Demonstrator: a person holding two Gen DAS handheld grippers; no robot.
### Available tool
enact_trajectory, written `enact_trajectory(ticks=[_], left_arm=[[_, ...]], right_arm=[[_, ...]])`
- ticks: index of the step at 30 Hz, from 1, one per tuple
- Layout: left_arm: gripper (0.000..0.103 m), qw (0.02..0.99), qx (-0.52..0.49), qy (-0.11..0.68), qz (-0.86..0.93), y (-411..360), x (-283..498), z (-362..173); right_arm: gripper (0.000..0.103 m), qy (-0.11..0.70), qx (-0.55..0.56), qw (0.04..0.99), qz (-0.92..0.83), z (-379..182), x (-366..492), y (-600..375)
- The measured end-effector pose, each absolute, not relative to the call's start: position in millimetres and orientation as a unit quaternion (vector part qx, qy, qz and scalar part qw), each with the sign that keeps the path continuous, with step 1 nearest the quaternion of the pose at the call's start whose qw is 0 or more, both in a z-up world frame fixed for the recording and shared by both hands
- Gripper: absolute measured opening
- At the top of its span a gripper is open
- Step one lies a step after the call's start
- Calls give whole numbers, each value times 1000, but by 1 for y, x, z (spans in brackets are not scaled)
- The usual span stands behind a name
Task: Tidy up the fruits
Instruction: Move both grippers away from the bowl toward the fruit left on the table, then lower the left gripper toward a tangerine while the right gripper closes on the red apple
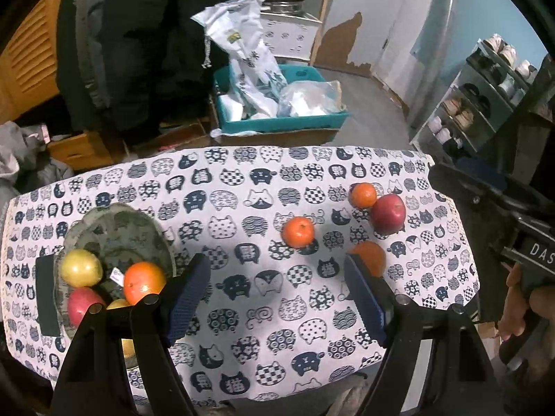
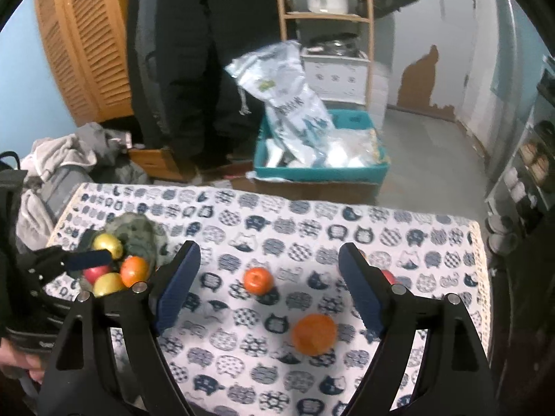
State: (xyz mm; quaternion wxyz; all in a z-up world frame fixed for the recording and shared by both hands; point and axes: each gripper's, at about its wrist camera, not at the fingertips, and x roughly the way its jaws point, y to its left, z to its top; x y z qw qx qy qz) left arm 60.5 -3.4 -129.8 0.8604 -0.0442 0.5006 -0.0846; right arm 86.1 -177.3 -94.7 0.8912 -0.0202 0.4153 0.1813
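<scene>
Fingers spread, pinching nothing; orange (image 2: 314,334) lies between your right gripper (image 2: 267,287) fingers and may roll off the counter (image 2: 242,364) if nudged.

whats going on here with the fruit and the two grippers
A person is sorting fruit on a table covered in a cat-print cloth, holding a gripper in each hand. Both the left gripper and right gripper are open and empty, hovering above the table. A fabric basket on the left side already holds a yellow apple, an orange, a red apple and another yellow fruit. Three oranges, such as the nearest one, and a red apple lie loose on the cloth.
</scene>
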Motion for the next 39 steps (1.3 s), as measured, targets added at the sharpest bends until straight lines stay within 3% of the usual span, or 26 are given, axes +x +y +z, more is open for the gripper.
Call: enact_trajectory(ticks=[20, 39], left_arm=[[81, 839, -34, 535, -95, -42, 101, -165], [81, 801, -47, 591, -82, -52, 155, -240]], right_arm=[[86, 462, -1, 880, 112, -135, 110, -257], [86, 542, 6, 837, 78, -218, 149, -281]])
